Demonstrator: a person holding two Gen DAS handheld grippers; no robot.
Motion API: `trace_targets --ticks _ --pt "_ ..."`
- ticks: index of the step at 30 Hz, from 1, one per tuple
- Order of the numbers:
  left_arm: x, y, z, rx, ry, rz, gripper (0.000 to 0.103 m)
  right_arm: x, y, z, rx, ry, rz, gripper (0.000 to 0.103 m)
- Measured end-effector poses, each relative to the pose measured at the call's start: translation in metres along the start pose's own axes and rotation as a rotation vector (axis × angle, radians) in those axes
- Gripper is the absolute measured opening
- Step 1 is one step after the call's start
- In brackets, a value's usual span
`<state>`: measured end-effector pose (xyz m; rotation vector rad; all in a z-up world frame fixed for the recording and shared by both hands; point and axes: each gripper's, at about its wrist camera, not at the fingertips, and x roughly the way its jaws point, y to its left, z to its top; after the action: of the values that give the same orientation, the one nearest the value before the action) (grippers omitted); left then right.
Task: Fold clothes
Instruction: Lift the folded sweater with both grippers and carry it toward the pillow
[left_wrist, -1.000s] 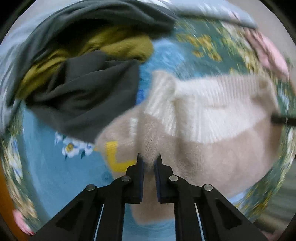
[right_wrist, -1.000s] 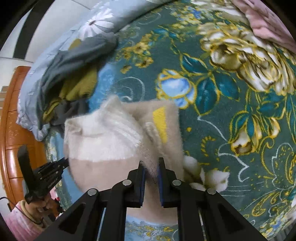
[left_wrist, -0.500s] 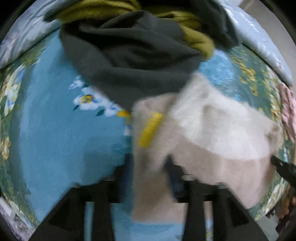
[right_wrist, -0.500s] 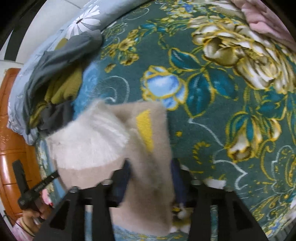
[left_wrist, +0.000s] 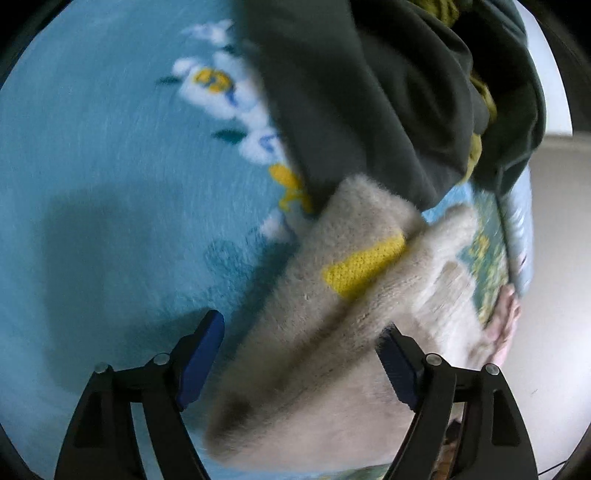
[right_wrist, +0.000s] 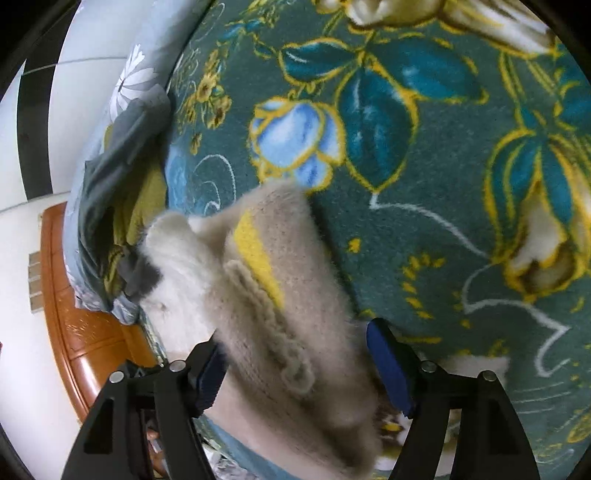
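A fuzzy beige and cream sweater (left_wrist: 332, 332) with a yellow patch (left_wrist: 364, 264) lies folded on the floral blanket (left_wrist: 110, 184). It also shows in the right wrist view (right_wrist: 280, 314). My left gripper (left_wrist: 301, 354) is open, its fingers standing either side of the sweater's near edge. My right gripper (right_wrist: 295, 362) is open too, straddling the sweater's near end. Neither holds the cloth.
A pile of dark grey (left_wrist: 369, 103) and olive (left_wrist: 480, 96) clothes lies just beyond the sweater, against a pale blue floral pillow (right_wrist: 136, 74). A wooden bed frame (right_wrist: 74, 332) edges the blanket at the left. A hand (left_wrist: 504, 321) shows past the sweater.
Both grippers were shut on the sweater a second ago; both have opened and let it go. The sweater now lies on the blanket, and the left view has swung toward the clothes pile.
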<state>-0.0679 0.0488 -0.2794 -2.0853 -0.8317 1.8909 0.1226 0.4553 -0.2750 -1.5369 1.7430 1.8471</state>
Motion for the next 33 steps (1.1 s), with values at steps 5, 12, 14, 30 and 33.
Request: trace_targets --ticks 5,12,14,30,33 --pt "-0.020 -0.013 -0.021 -0.012 -0.030 -0.019 0.051 0.002 0.008 -0.004 0.018 -0.002 -0.001 0.057" --pt "-0.060 -0.039 -0.057 0.016 -0.082 -0.012 0.027 -0.028 0.032 -0.022 -0.003 -0.032 0.033 0.036" --pt "-0.071 -0.047 -0.067 0.024 -0.097 -0.010 0.026 -0.043 0.041 -0.029 -0.026 -0.037 0.044 0.035" --pt "-0.197 -0.055 -0.190 0.091 -0.274 -0.108 0.021 -0.164 0.094 -0.111 -0.256 -0.078 0.176 0.034" --pt "-0.229 -0.050 -0.216 0.104 -0.338 -0.157 0.021 -0.191 0.107 -0.134 -0.320 -0.097 0.218 0.034"
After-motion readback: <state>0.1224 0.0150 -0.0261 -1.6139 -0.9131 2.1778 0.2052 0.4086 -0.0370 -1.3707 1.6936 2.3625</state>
